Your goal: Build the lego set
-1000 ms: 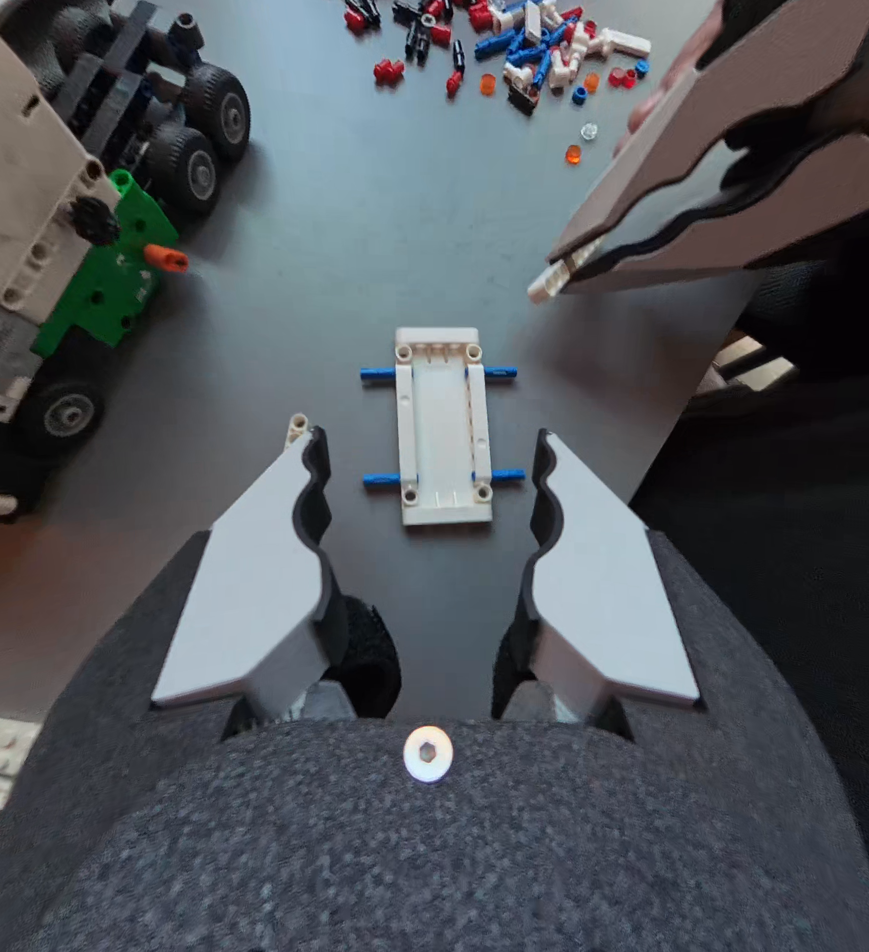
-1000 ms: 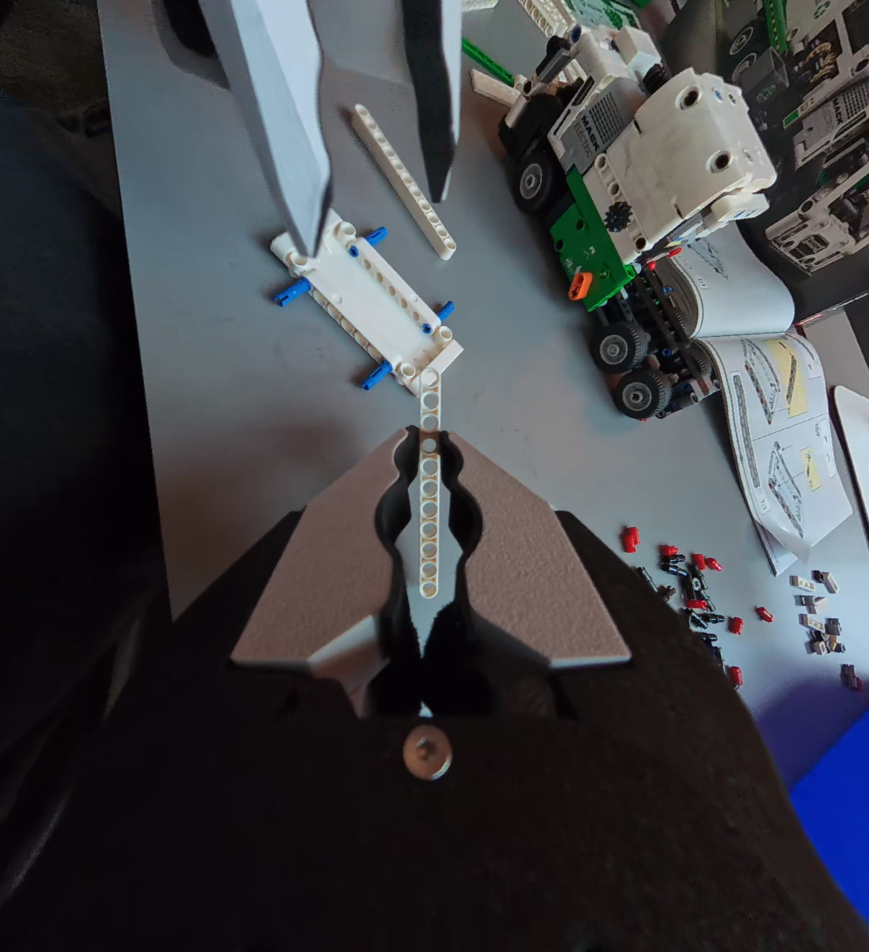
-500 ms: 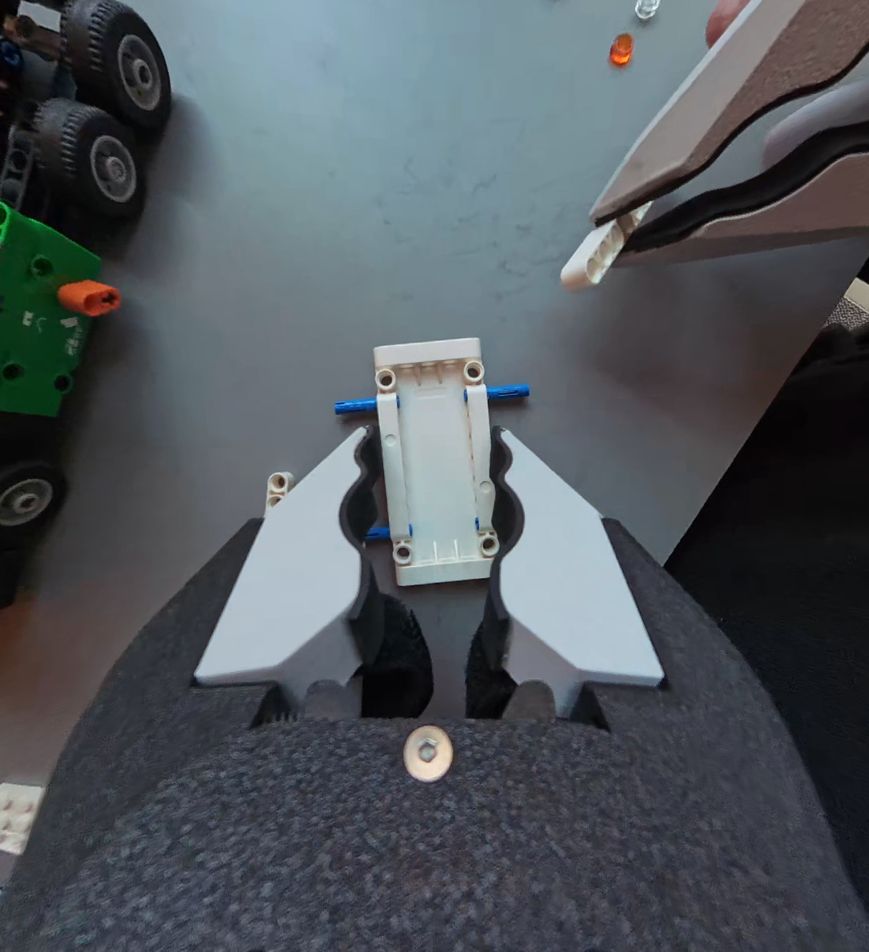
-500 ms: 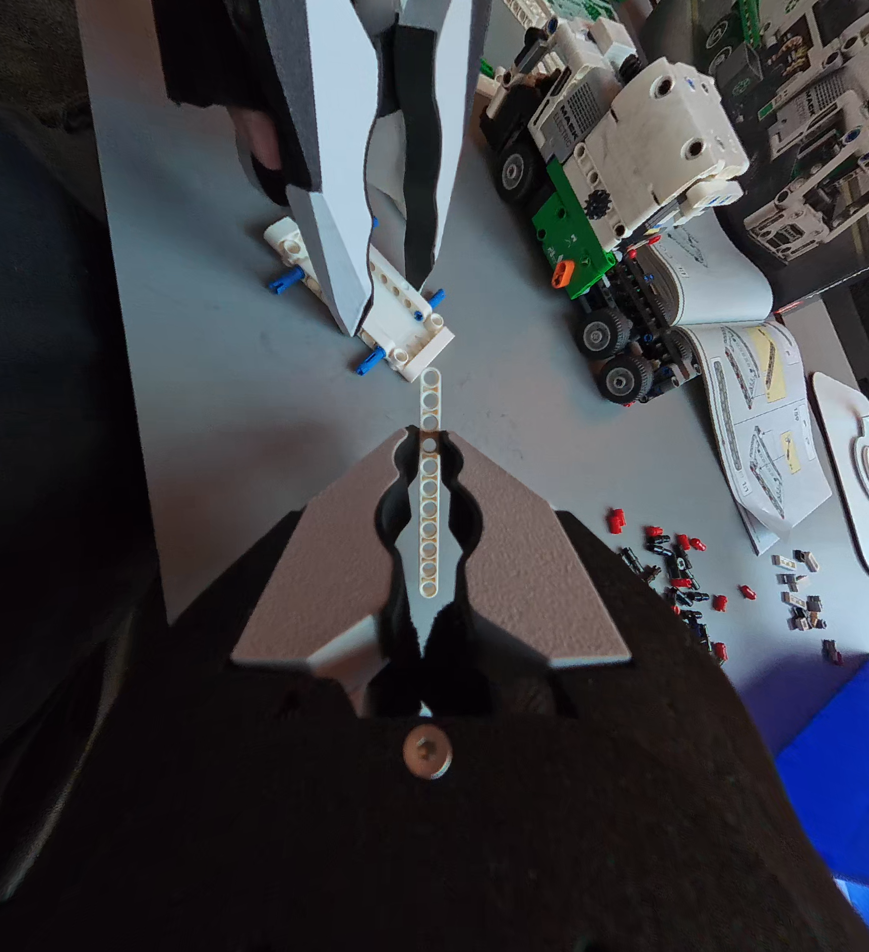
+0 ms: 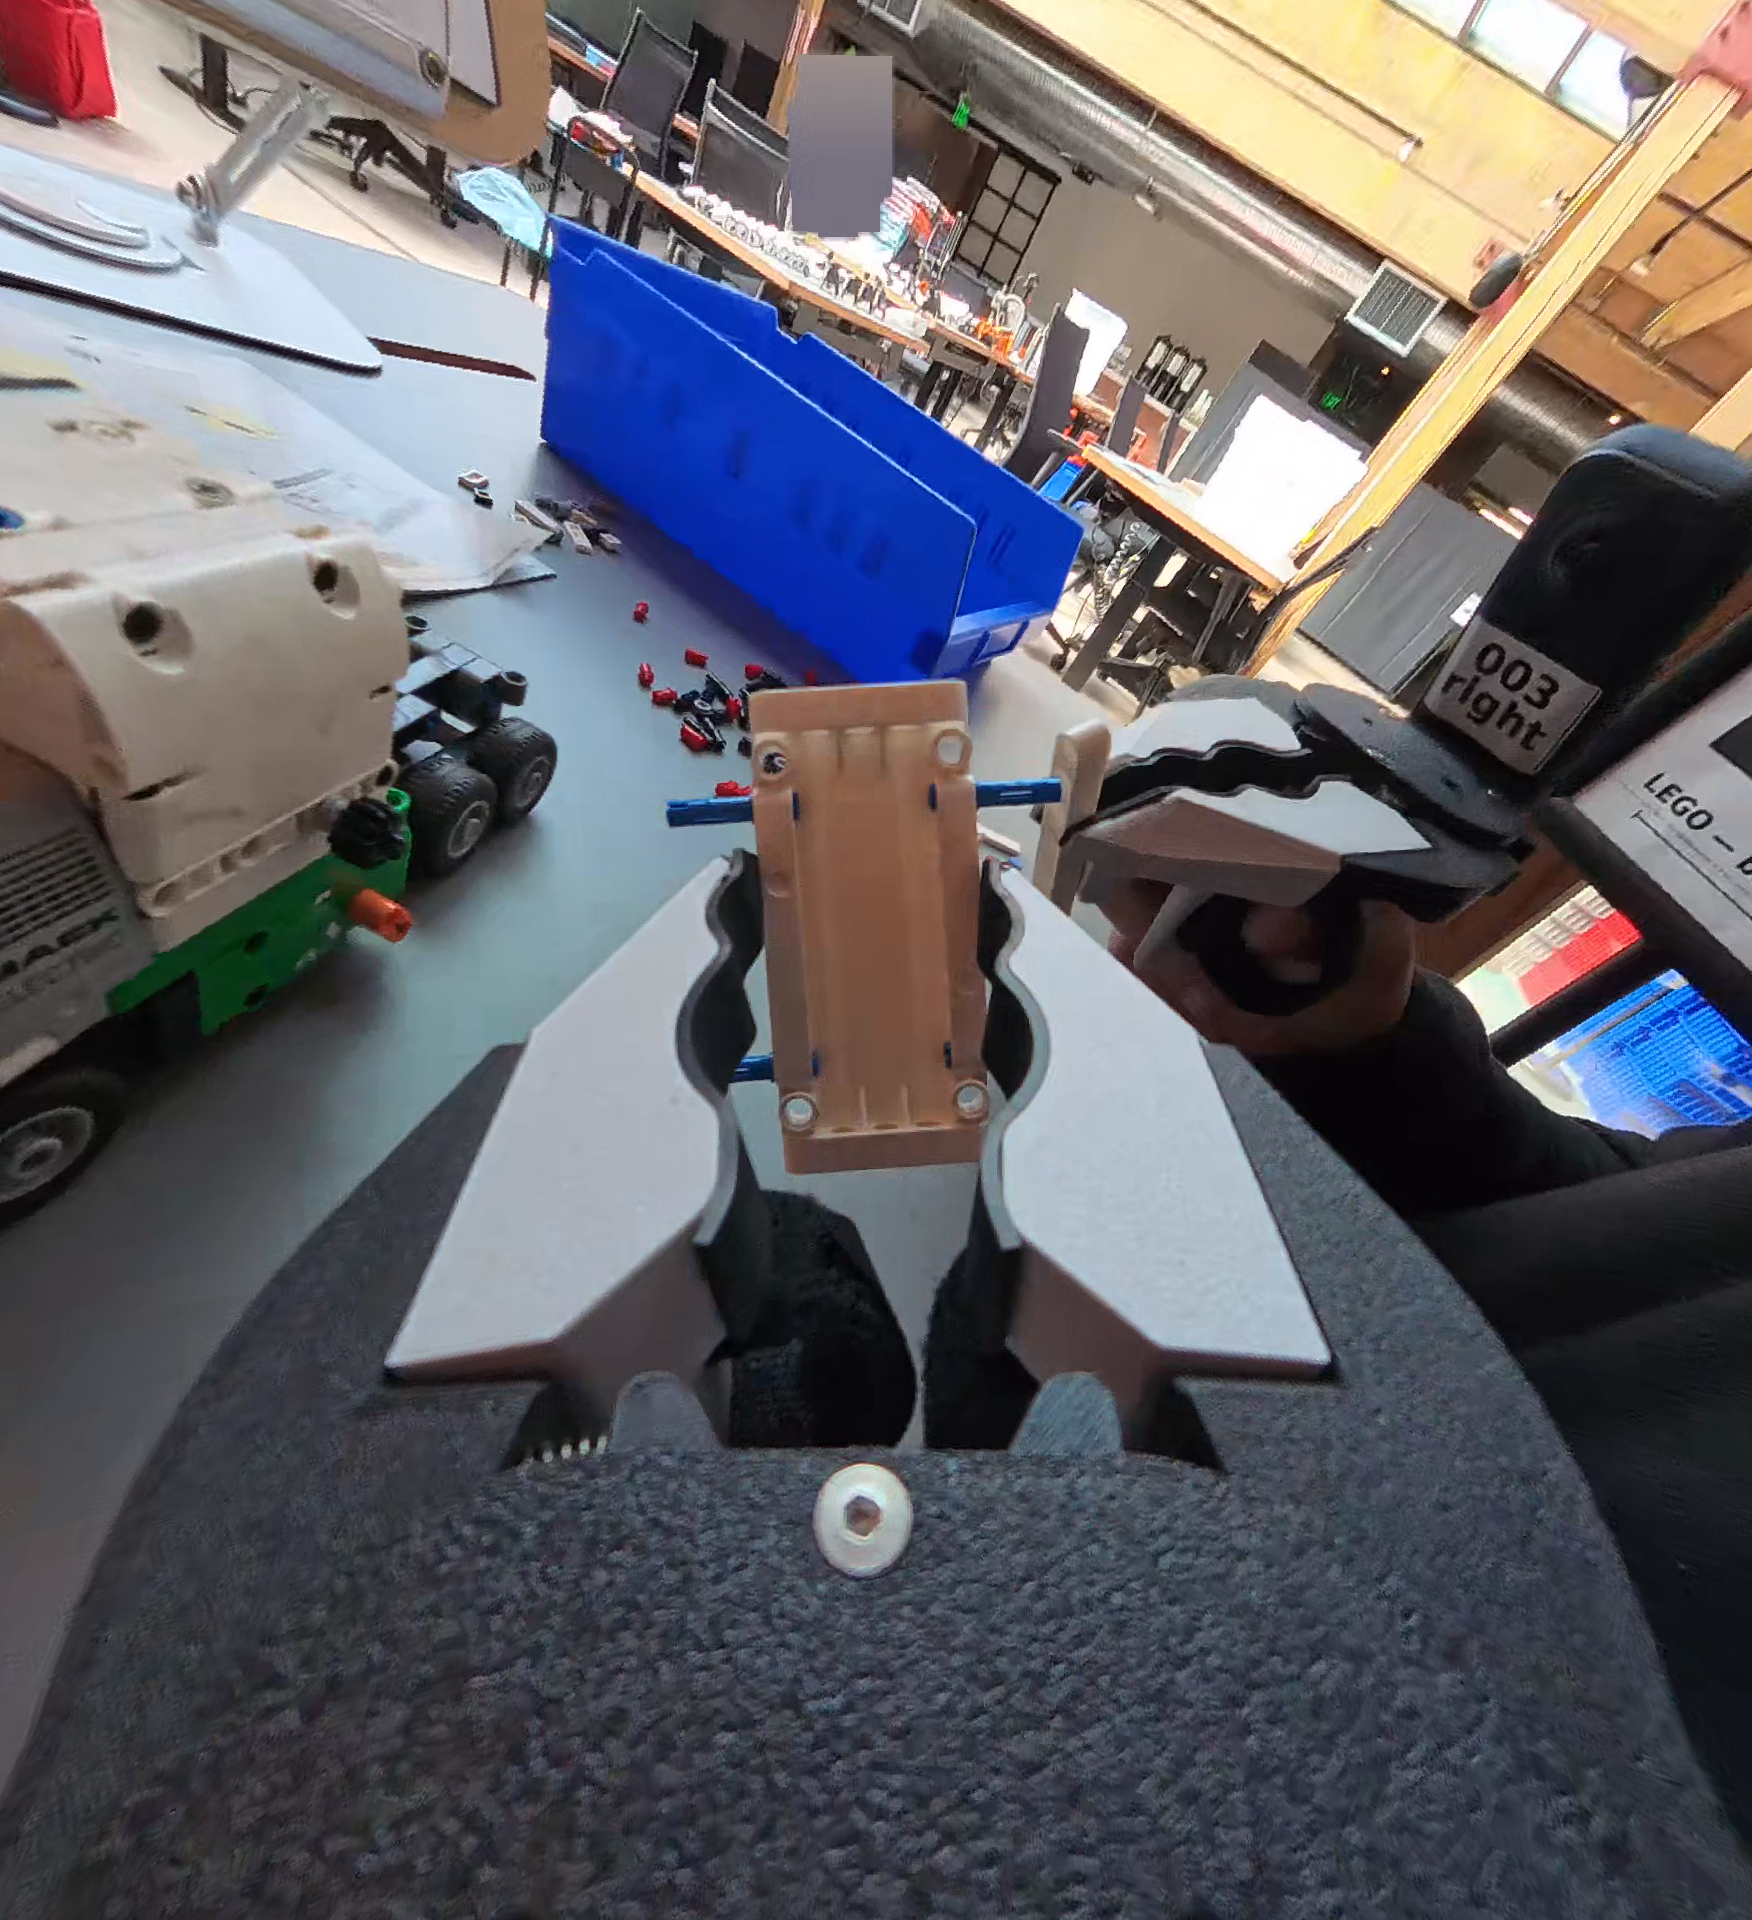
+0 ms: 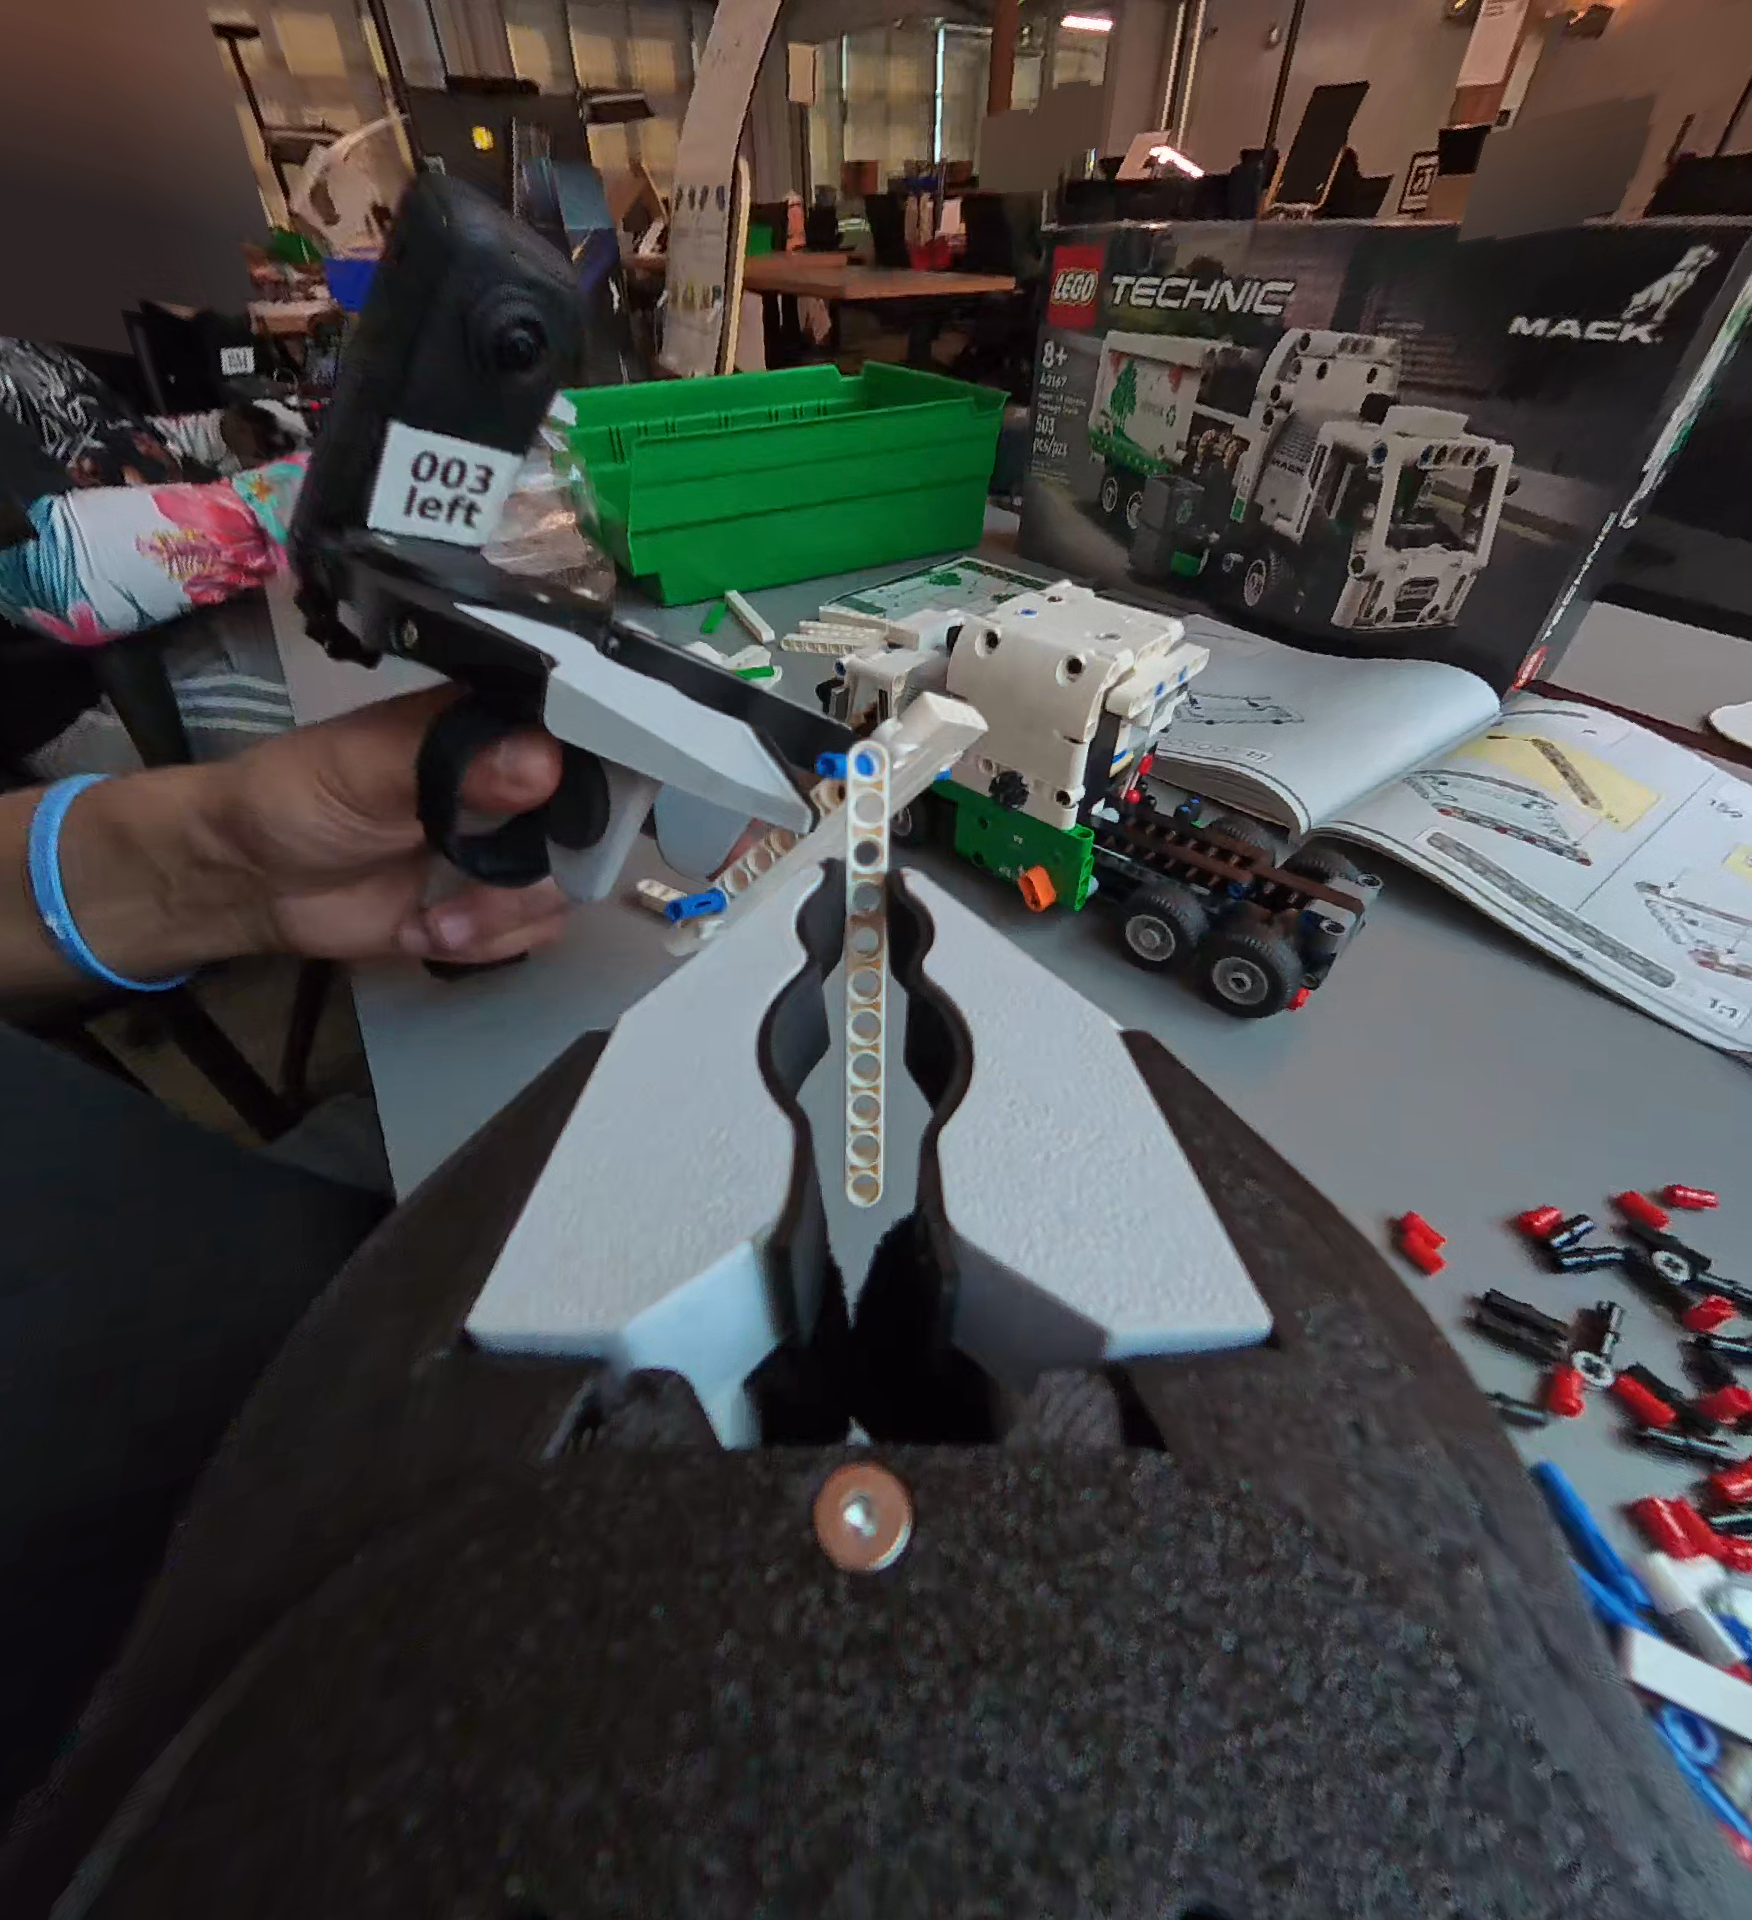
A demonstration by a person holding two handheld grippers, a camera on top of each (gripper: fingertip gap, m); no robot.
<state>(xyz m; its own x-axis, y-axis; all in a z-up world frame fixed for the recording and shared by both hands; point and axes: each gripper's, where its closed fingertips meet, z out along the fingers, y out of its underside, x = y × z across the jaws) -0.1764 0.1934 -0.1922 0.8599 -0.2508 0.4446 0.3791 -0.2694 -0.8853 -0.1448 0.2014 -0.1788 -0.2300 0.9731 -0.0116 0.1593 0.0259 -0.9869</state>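
Note:
My left gripper (image 5: 867,883) is shut on a white panel (image 5: 867,966) with blue pins sticking out of its sides and holds it in the air, upright. My right gripper (image 6: 864,883) is shut on a long white beam (image 6: 864,1039) with a row of holes. The beam's far end touches the panel (image 6: 929,727) at a blue pin (image 6: 830,766), which shows through the top hole. In the left wrist view the right gripper (image 5: 1095,831) holds the beam (image 5: 1074,800) just right of the panel. The left gripper (image 6: 799,795) shows in a hand.
A part-built white and green truck (image 5: 155,748) stands on the grey table (image 5: 539,914) at left, also in the right wrist view (image 6: 1059,717). Loose red and black pins (image 6: 1641,1340), an open booklet (image 6: 1474,821), the set box (image 6: 1371,416), a green bin (image 6: 778,478) and a blue bin (image 5: 799,499) surround it. The left gripper's tips are roughly 4 cm from the right gripper's.
My left gripper closed on the panel and lifted it off the table. My right gripper rose with the beam and brought its end against the panel's blue pin.

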